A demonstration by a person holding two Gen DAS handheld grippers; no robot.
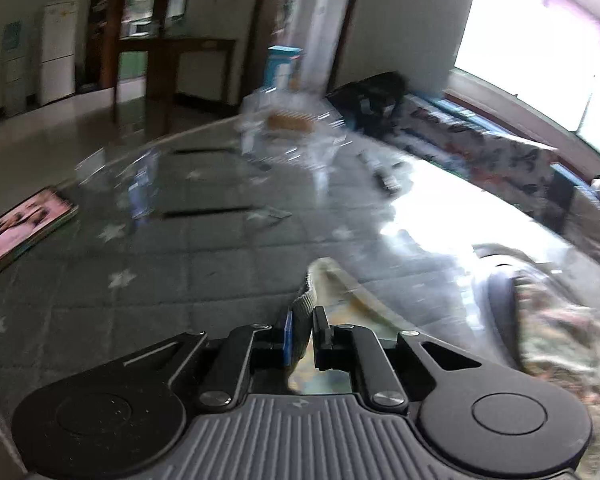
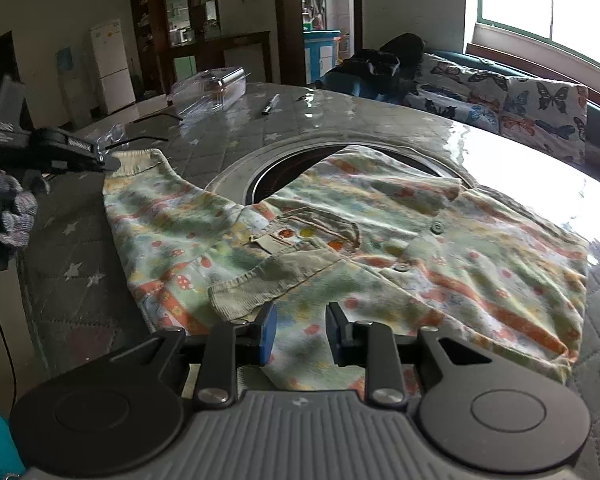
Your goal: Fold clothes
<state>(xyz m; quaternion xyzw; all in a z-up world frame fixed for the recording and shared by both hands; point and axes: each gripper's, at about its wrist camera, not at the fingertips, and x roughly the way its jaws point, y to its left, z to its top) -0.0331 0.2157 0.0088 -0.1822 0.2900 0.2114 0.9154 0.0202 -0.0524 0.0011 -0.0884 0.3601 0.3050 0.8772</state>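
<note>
A child's patterned jacket (image 2: 380,248) with green, orange and yellow print lies spread on the grey quilted table (image 2: 80,280). Its left sleeve stretches to the far left, ending in a ribbed cuff (image 2: 138,160). My left gripper (image 2: 108,160) is shut on that cuff; in the blurred left wrist view the cuff (image 1: 304,308) sits pinched between the fingers of the left gripper (image 1: 302,336). My right gripper (image 2: 300,332) is open, hovering just above the jacket's near hem, beside a corduroy flap (image 2: 260,284).
A round recessed opening (image 2: 300,168) lies in the table under the jacket's upper part. A clear plastic box (image 2: 212,88) and a pen (image 2: 270,104) lie at the far side. A butterfly-print sofa (image 2: 520,100) stands right. A book (image 1: 16,232) lies left.
</note>
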